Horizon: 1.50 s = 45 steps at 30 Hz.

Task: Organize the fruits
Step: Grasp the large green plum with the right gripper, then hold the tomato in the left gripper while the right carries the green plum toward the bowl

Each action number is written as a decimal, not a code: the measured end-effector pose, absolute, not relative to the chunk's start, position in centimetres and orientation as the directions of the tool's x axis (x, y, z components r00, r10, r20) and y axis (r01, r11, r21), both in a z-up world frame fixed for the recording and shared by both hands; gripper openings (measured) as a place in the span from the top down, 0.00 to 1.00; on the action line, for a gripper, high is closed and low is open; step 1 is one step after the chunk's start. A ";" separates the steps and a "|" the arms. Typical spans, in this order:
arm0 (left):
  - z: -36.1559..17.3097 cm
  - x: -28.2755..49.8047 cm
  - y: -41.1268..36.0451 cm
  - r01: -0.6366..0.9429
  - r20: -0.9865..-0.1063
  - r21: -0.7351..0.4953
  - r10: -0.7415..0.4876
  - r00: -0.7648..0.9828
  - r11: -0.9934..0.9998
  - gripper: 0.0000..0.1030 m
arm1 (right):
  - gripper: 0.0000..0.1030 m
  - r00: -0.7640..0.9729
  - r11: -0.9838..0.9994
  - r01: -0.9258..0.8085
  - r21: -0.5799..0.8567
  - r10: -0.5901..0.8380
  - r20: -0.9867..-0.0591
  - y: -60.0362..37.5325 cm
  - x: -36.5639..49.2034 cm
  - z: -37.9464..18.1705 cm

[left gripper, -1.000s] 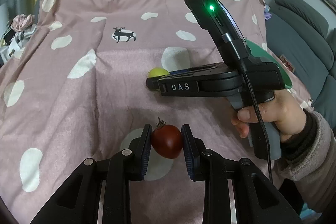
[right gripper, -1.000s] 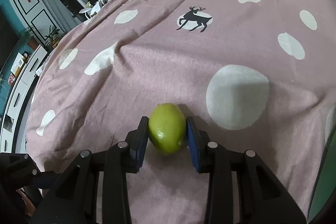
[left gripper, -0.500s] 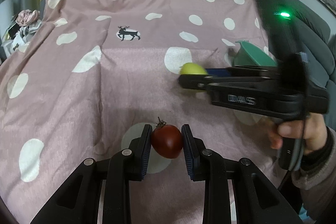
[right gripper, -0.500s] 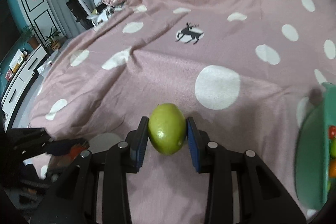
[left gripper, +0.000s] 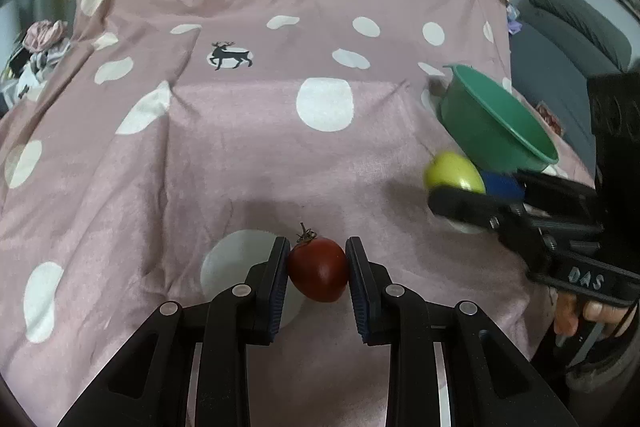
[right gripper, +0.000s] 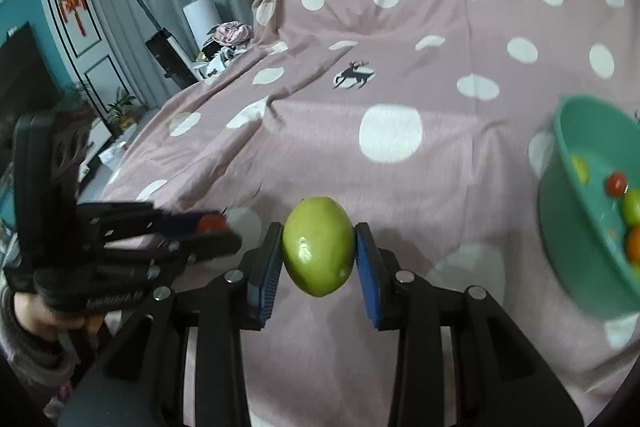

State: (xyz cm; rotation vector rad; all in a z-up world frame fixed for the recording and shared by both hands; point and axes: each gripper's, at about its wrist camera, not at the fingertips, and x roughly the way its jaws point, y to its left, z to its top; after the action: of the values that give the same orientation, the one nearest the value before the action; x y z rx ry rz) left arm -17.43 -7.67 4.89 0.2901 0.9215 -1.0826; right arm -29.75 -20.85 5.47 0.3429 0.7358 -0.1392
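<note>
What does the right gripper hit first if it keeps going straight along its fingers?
Probably just the pink dotted cloth. The right gripper, jaws shut on the green fruit, points down at bare fabric; the green bowl sits off to its right, outside that line. Depth is uncertain.

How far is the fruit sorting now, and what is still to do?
Done: several small fruits already lie in the green bowl. In hand: the right gripper holds a green fruit beside the bowl, and the left gripper holds a dark tomato. Left: both still must go into the bowl. No other loose fruit shows on the cloth.
</note>
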 end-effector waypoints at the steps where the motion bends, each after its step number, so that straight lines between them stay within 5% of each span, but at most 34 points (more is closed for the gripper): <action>1: 4.9 -17.5 -7.8 0.855 -0.764 -0.214 -0.627 0.155 0.472 0.72 | 0.65 0.736 0.934 0.246 0.260 -0.005 -0.677 -20.7 -30.1 5.3; 30: 4.9 -16.9 -8.6 0.832 -0.770 -0.253 -0.624 0.136 0.494 0.72 | 0.65 0.776 0.915 0.246 0.320 0.012 -0.631 -22.0 -32.4 4.8; 45: 4.3 -17.2 -8.0 0.866 -0.811 -0.157 -0.563 0.161 0.474 0.72 | 0.65 0.782 0.896 0.256 0.363 0.029 -0.623 -23.1 -32.8 4.6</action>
State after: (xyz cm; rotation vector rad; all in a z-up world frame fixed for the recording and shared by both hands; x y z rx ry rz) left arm -17.24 -8.00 4.31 0.3846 0.9494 -1.0566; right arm -32.81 -23.06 4.59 0.4518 0.6674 -0.1274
